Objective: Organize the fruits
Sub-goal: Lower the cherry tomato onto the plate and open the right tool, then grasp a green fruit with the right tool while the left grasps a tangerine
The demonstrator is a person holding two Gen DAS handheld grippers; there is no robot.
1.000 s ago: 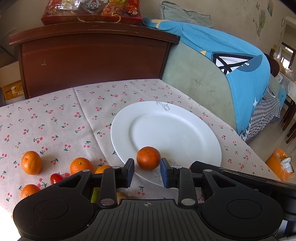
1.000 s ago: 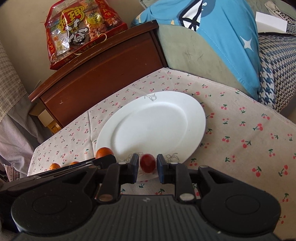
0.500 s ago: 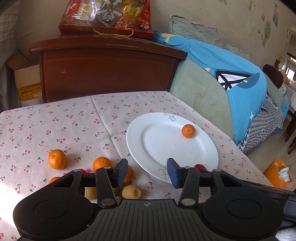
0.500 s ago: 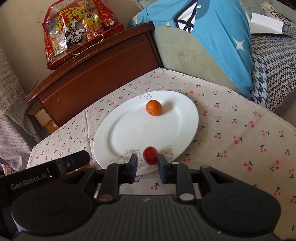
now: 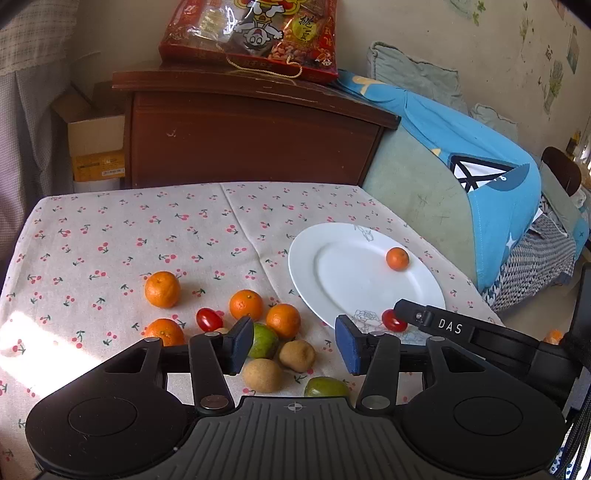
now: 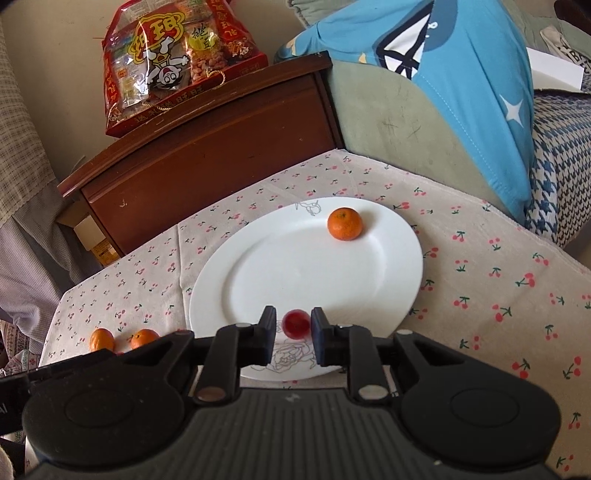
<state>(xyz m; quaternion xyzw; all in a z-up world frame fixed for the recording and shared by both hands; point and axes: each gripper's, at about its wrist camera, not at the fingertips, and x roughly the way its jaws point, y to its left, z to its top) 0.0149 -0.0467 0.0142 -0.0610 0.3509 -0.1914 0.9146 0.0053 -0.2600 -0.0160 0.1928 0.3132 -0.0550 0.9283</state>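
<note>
Between right tongs [image 6: 293, 334]: cherry tomato [image 6: 295, 324], gripped over plate [image 6: 388, 280]; left tongs [image 5: 293, 341] open, empty.

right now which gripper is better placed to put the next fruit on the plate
Right. The right gripper already holds a cherry tomato over the near rim of the plate; the left gripper is empty, back over the loose fruit.

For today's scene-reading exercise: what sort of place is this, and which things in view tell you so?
Most likely a lived-in bedroom at home. A bed with a blue cover stands beside the cloth-covered table, a dark wooden cabinet carries a red snack bag, and stickers dot the wall.
</note>
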